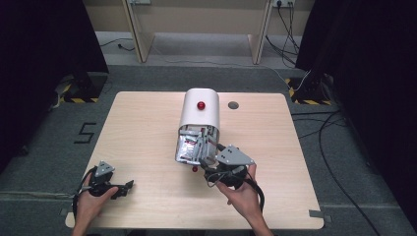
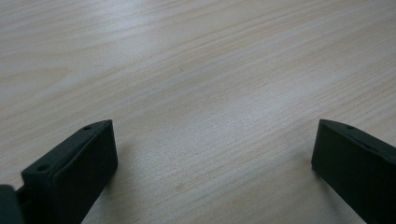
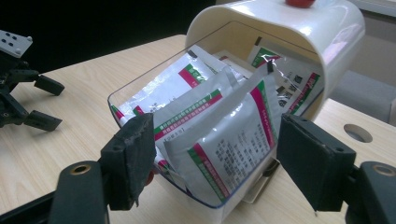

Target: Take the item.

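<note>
The white container (image 1: 198, 114) lies mid-table (image 1: 147, 142), its clear drawer open toward the person — silver sachets (image 3: 224, 140) stand inside. The right gripper (image 3: 212, 156) sits at the drawer's front, jaws spread either side of the foremost sachet. The left gripper (image 1: 123, 188) rests on the table's near-left area — jaws spread, empty.

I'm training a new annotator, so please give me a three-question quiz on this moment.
1. True or false: the left gripper holds a sachet.
2. What stands between the right gripper's jaws?
A. a sachet
B. a spoon
C. a cup
3. What colour is the knob on the white lid?

Key: 1 false, its jaws stand open over the bare table. 2 A. 3 red.
</note>
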Available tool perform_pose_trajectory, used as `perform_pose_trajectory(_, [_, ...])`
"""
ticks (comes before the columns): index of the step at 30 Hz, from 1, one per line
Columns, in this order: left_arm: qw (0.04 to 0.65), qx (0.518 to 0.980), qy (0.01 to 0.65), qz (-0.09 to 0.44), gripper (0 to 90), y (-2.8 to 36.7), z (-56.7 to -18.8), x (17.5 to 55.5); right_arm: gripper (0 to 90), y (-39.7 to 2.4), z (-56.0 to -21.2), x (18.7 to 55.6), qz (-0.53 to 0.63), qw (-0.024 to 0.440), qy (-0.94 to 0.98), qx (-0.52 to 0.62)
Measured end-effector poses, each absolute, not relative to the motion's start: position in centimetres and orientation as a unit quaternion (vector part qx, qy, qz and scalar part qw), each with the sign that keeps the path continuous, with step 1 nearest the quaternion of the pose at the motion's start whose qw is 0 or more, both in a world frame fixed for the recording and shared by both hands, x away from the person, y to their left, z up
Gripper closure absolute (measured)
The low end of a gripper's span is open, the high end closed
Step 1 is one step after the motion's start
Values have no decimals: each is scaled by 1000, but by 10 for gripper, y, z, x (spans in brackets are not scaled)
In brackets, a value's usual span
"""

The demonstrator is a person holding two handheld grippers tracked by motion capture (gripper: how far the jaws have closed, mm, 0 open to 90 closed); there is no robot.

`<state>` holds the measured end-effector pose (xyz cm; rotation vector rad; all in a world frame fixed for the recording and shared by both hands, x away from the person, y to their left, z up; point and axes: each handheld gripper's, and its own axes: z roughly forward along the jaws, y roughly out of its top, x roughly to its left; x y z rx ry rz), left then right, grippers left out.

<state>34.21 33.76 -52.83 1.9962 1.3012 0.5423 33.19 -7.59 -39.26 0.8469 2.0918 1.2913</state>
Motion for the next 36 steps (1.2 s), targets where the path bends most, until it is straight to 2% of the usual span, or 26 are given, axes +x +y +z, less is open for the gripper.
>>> perform_pose_trajectory(13, [342, 768, 500, 209, 0, 338, -528, 342, 392, -83, -397, 340, 466, 284, 772, 325])
perform_pose_trajectory(30, [342, 768, 500, 209, 0, 337, -528, 342, 633, -74, -403, 341, 465, 307, 765, 322])
perform_pose_trajectory(36, [342, 768, 500, 209, 0, 337, -528, 342, 766, -72, -404, 338, 467, 324, 763, 307])
